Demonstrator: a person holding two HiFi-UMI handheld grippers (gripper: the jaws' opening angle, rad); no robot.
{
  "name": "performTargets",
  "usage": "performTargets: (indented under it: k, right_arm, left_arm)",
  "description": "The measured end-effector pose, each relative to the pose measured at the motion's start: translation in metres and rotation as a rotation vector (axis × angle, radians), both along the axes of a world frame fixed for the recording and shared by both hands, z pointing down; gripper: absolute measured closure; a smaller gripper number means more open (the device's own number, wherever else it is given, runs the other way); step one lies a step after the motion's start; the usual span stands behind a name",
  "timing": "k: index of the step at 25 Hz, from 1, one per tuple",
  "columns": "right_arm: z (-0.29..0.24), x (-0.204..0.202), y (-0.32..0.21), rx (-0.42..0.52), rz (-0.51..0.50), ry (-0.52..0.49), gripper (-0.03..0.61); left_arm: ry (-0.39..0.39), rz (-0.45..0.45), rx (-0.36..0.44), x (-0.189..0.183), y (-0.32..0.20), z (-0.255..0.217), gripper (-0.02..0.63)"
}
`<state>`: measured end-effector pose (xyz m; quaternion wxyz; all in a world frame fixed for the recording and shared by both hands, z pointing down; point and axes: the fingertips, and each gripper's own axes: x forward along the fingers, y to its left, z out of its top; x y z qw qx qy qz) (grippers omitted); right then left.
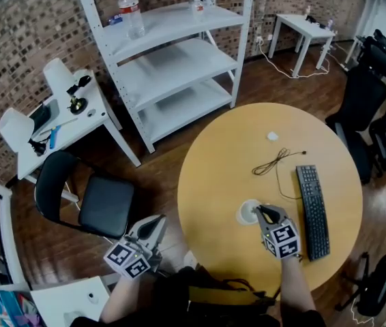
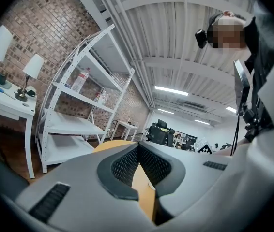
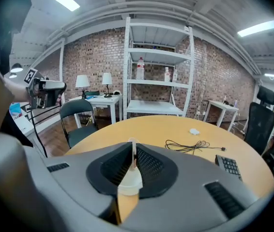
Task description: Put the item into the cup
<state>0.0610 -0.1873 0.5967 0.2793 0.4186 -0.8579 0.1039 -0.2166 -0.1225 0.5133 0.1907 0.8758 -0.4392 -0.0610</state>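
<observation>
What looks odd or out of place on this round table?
Nothing is spilled or tipped. One oddity: the right gripper is shut on the wall of the white cup, while a small white object lies loose on the far side, beyond the black cable.

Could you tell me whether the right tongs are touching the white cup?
Touching. The right gripper view shows the right tongs closed on the white cup, its wall pinched between them.
</observation>
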Motion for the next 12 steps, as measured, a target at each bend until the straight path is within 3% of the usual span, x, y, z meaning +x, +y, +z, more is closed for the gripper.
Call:
performTargets:
  k: [5, 12]
  right_arm:
    - [-0.001, 0.0, 0.005, -0.03, 0.008, -0.052, 0.474]
    - [-0.021, 0.004, 0.012, 0.027, 0.022, -0.076, 0.474]
  left_arm:
    - [-0.002, -0.004, 0.026, 0.003, -0.002, -0.007, 0.611]
    - [0.018, 0.042, 0.057, 0.023, 0.002, -0.015, 0.611]
